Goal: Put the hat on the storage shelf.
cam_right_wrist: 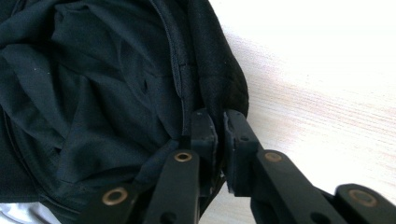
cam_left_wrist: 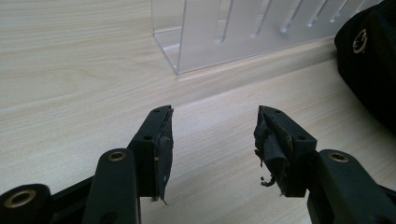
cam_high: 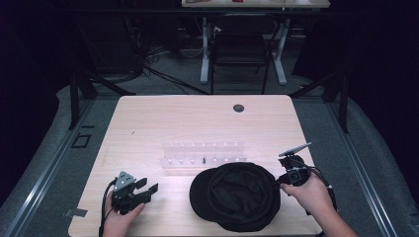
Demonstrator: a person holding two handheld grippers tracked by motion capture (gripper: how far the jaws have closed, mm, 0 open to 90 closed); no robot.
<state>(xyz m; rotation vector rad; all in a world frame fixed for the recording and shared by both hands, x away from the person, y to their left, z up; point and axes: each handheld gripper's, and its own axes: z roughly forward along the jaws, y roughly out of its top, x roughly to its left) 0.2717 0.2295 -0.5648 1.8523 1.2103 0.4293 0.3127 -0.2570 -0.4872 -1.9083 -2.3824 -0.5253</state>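
Note:
A black cap (cam_high: 237, 195) lies upside down on the wooden table (cam_high: 197, 118), its brim toward the left. My right gripper (cam_high: 279, 184) is at the cap's right rim. In the right gripper view its jaws (cam_right_wrist: 218, 130) pinch the rim of the black cap (cam_right_wrist: 93, 93), one jaw inside and one outside. My left gripper (cam_high: 148, 187) rests at the front left of the table, held by a hand. Seen from the left gripper view, that left gripper (cam_left_wrist: 212, 135) is open over bare wood, with the cap (cam_left_wrist: 369, 56) off to its right.
A clear acrylic rack (cam_high: 202, 155) with slots stands behind the cap, and the same rack (cam_left_wrist: 243, 32) rises ahead of the left jaws. A round grommet (cam_high: 238, 107) sits near the table's far edge. A chair (cam_high: 242, 44) and another desk stand beyond.

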